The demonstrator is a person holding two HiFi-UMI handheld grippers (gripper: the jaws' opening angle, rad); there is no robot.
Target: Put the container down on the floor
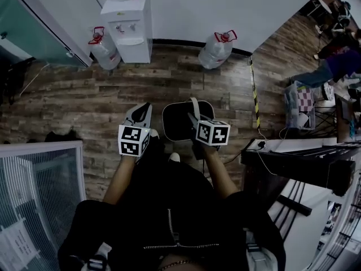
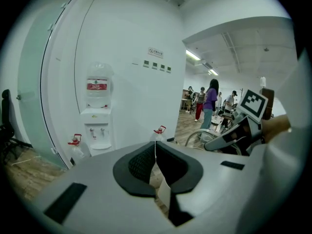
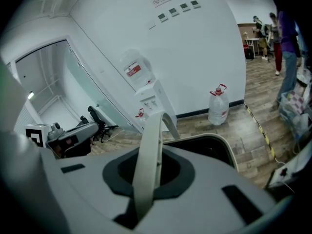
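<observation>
Container (image 1: 176, 130), a dark bin with a pale rim, hangs by its pale arched handle (image 3: 148, 160) just in front of the person's legs and above the wood-plank floor (image 1: 84, 95); the right tongs (image 3: 147, 175) are clamped on that handle, which rises upright between the dark pads, and the bin's rim curves just beyond them; the left tongs (image 2: 156, 167) sit just beside the bin on its left, apart from it, their pads pressed together with nothing between them; each tool carries its marker cube, the left cube (image 1: 133, 140) and the right cube (image 1: 213, 132), close to the person's dark jacket (image 1: 169, 208); farther out on the floor stand two large water bottles with red caps, one (image 1: 104, 48) touching the left side of a white water dispenser (image 1: 132, 30) and the other (image 1: 217, 49) well to its right against the white wall (image 1: 225, 4); a yellow-and-black tape strip (image 1: 255, 95) runs along the floor right of that bottle; a glass partition (image 1: 34, 27) closes the far left; people (image 1: 338, 61) stand in the far right corner.
</observation>
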